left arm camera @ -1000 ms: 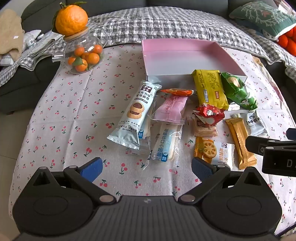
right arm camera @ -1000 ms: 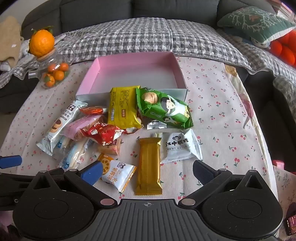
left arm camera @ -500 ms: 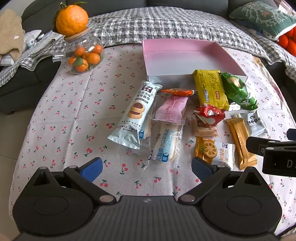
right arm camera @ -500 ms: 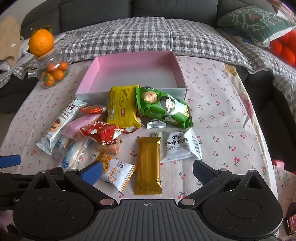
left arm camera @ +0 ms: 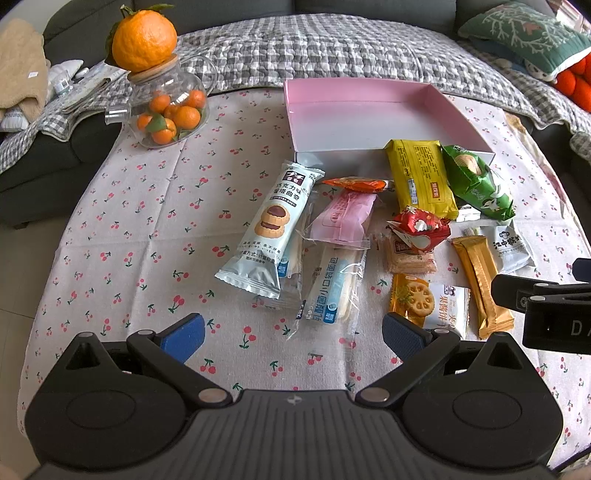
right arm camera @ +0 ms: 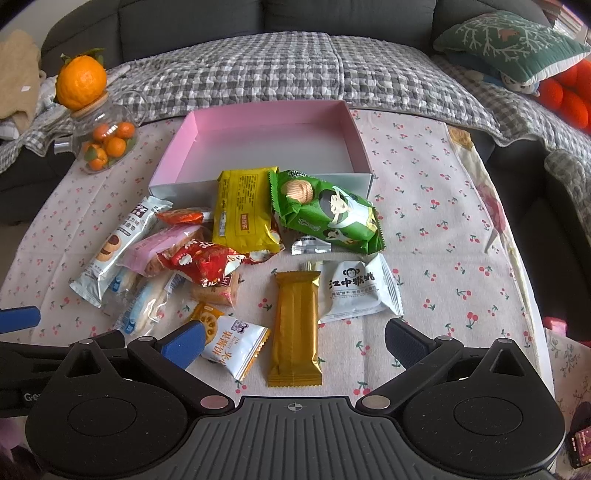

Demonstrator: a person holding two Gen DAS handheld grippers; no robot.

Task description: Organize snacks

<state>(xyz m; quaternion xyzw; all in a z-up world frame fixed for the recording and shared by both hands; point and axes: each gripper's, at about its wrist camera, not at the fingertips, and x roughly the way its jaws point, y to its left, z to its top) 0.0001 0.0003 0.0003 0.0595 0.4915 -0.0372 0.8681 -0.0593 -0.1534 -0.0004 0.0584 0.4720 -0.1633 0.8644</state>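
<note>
A pink-lined open box [left arm camera: 364,110] [right arm camera: 266,144] stands at the back of the cherry-print table, with nothing inside. In front of it lies a loose heap of snack packets: a pale blue cookie pack [left arm camera: 271,229], a yellow pack [right arm camera: 243,208], a green chip bag [right arm camera: 327,210], a red wrapper [right arm camera: 201,264], a gold bar [right arm camera: 295,326] and a white pouch [right arm camera: 356,291]. My left gripper [left arm camera: 293,334] hovers open near the table's front, before the clear bread packet [left arm camera: 332,290]. My right gripper [right arm camera: 293,341] is open over the gold bar's near end. Neither holds anything.
A glass teapot of small oranges [left arm camera: 168,110] with a big orange [left arm camera: 144,35] on its lid stands back left. A sofa with a checked blanket [right arm camera: 295,74] runs behind the table. The right gripper's side [left arm camera: 543,302] shows at the left view's right edge.
Almost nothing differs: both grippers stay open and hover in place, with only a slight drift of the views. No packet has moved.
</note>
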